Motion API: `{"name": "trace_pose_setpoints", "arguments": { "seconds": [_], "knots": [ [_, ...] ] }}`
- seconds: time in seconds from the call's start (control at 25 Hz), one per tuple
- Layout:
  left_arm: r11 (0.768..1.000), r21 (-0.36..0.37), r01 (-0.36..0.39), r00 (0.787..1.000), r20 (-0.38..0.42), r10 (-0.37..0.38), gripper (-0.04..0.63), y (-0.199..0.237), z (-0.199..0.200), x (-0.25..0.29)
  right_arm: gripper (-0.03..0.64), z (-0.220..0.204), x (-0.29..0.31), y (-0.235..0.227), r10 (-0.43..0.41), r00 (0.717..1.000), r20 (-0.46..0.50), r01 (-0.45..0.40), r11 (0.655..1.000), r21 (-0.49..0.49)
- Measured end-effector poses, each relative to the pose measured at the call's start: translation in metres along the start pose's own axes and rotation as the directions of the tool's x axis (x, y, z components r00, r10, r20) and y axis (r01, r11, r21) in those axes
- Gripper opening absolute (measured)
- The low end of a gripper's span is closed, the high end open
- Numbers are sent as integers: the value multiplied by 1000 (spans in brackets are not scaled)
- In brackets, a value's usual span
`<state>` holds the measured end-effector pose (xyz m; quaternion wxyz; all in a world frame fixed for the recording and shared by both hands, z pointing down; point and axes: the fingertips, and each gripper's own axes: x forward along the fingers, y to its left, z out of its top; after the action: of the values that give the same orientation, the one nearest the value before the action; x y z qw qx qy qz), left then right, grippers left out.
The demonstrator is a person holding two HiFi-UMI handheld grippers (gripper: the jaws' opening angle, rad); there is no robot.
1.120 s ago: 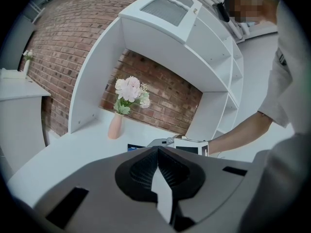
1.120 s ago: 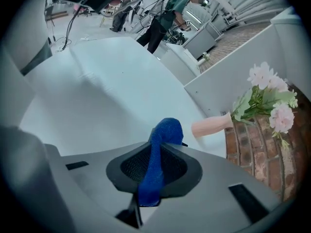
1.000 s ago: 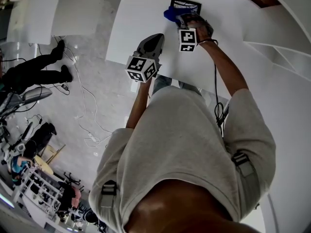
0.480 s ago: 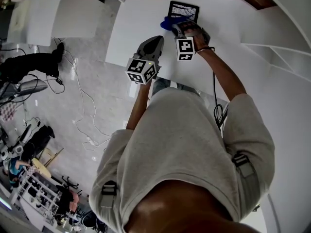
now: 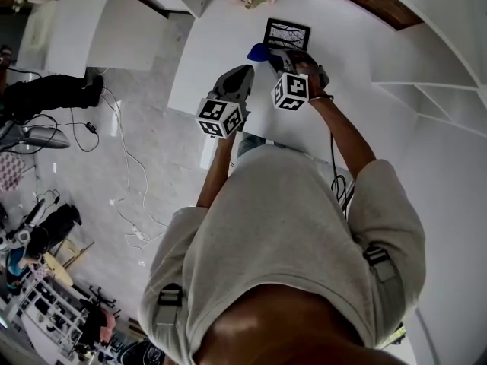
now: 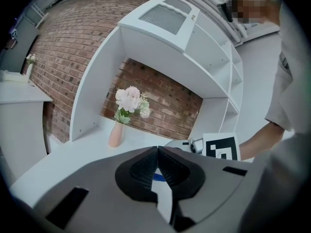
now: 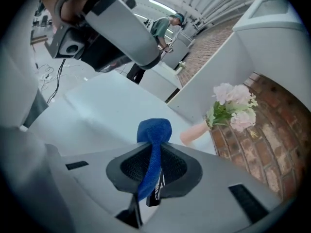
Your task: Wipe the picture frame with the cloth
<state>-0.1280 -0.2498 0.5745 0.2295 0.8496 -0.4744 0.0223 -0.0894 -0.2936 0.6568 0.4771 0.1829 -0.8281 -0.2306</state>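
Right gripper clamps blue cloth; left gripper jaws together.

blue cloth, black picture frame, pink vase, red brick wall.

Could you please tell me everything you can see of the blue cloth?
The cloth is deep blue, with a fine towel-like weave. The right hand-held gripper is shut on it: a narrow fold runs between the jaws and a rounded bunch sticks out past their tips. In the head view it sits just left of the picture frame, above the white table; whether it touches the frame cannot be told.
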Motion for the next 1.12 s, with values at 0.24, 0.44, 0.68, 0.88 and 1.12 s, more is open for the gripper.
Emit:
{"name": "trace_pose_setpoints", "arguments": {
  "seconds": [0.24, 0.44, 0.68, 0.88, 1.12],
  "knots": [
    [1000, 24, -5, 1000, 23, 4, 17, -2, 13, 0, 62, 6, -22, -22, -81, 995, 57, 67, 975, 210],
    [999, 51, 0, 999, 43, -2, 17, -8, 28, 5, 61, 4, -47, -49, -185, 973, 139, 79, 830, 553],
    [997, 77, 12, 998, 58, -16, 17, -20, 41, 14, 61, -21, -85, -64, -288, 944, 160, 63, 636, 769],
    [995, 96, 23, 998, 60, -29, 17, -29, 49, 19, 61, -32, -119, -70, -351, 912, 212, 33, 578, 815],
    [993, 120, 17, 996, 90, -28, 17, -27, 69, 26, 61, -50, -152, -92, -432, 881, 195, 68, 522, 850]
  ]
}}
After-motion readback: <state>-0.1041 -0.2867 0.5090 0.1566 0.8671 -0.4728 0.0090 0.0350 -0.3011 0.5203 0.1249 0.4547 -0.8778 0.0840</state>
